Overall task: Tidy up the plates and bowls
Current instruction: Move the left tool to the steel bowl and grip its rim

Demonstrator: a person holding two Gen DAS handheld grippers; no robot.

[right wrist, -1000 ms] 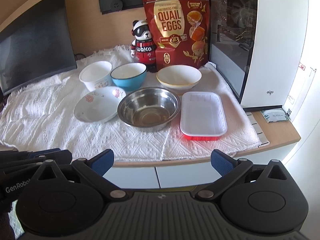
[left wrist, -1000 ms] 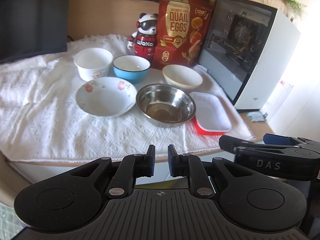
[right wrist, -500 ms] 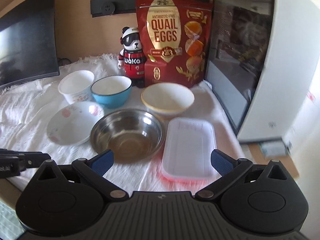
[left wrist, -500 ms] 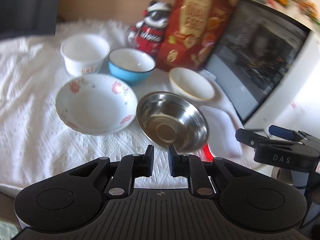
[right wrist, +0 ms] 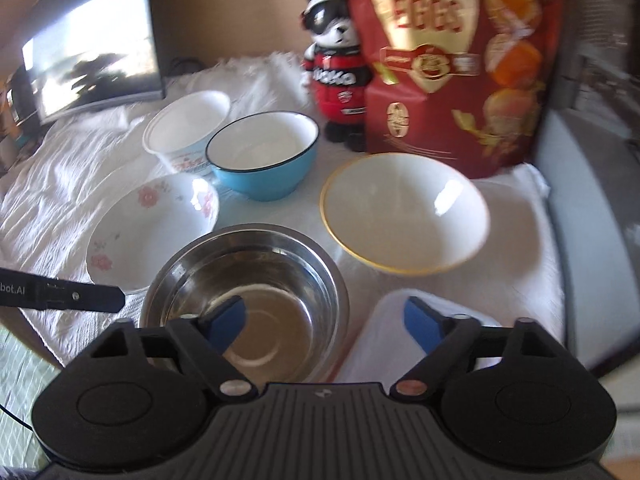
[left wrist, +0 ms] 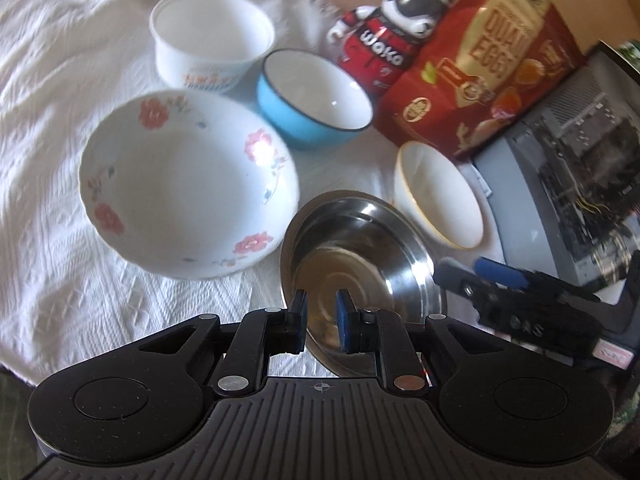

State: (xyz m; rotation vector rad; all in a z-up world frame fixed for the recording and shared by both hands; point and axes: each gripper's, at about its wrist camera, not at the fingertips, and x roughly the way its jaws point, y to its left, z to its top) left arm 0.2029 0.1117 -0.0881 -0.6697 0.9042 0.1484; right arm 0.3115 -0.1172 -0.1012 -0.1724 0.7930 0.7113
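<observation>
Right gripper (right wrist: 324, 320) jaws, just closing, straddle steel bowl (right wrist: 256, 264) rim.

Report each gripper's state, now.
Left gripper: shut, holding nothing, over the steel bowl.
Right gripper: open, jaws just been closing, nothing gripped, the steel bowl's right rim and the white tray below.

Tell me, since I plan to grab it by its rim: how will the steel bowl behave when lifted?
The steel bowl looks thin-walled, so probably light and stiff. Its polished, shiny surface may slip between pads. Being wide and shallow, it will likely tilt if held by one edge.
</observation>
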